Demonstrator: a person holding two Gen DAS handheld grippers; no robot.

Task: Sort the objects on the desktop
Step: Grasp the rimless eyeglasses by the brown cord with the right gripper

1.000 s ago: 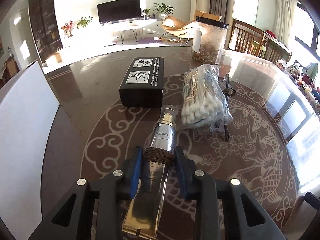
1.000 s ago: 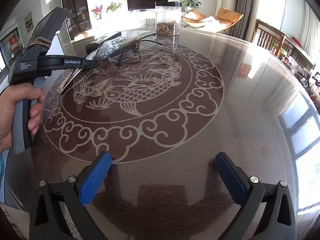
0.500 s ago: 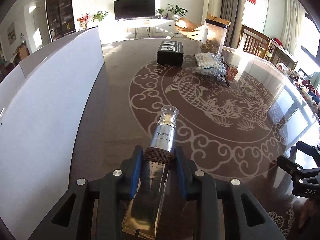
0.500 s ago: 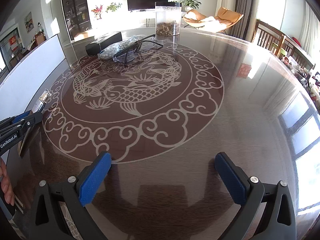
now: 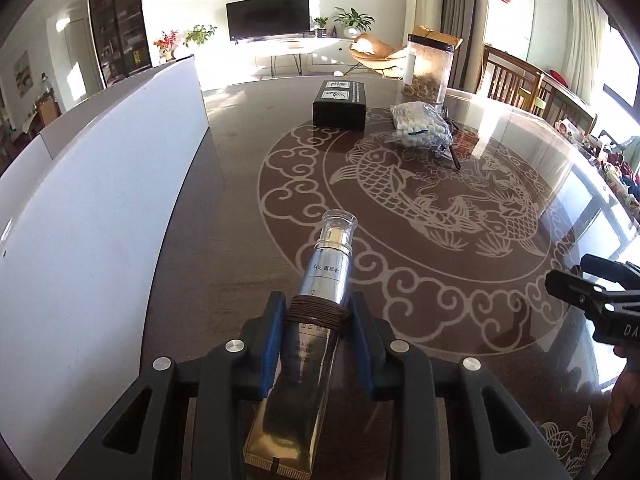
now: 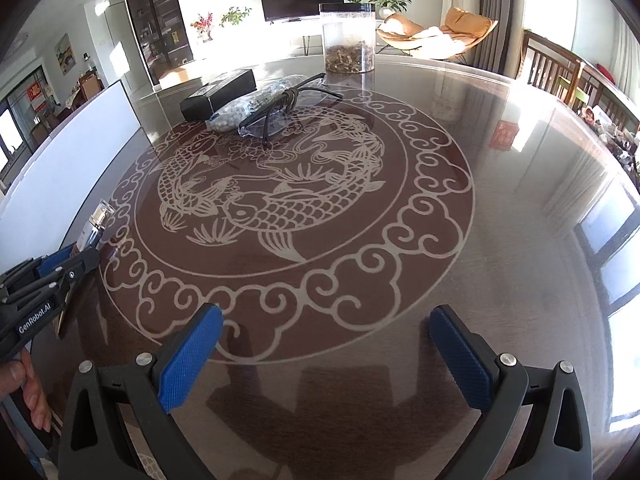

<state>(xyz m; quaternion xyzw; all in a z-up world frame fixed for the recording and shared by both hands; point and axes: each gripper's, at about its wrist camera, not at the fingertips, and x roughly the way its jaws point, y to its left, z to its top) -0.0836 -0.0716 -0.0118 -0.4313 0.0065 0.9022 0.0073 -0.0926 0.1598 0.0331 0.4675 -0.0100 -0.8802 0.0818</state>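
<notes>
Through the left wrist camera, my left gripper (image 5: 316, 320) clamps a silver tube (image 5: 320, 292) above the table (image 5: 240, 208) beside the white box (image 5: 100, 200), its long axis running along the fingers, clear cap pointing away and down. The black box (image 5: 339, 108) and bag of cotton swabs (image 5: 420, 130) lie unsorted at the far side. Through the right wrist camera, my right gripper (image 6: 324, 356) hangs wide open and empty, glasses (image 6: 280, 114) also waiting; sorting looks barely begun.

box (image 5: 339, 104) left of swab bag (image 5: 420, 130), jar (image 5: 430, 68) behind, panel (image 5: 100, 184) along table (image 5: 240, 184) left edge
</notes>
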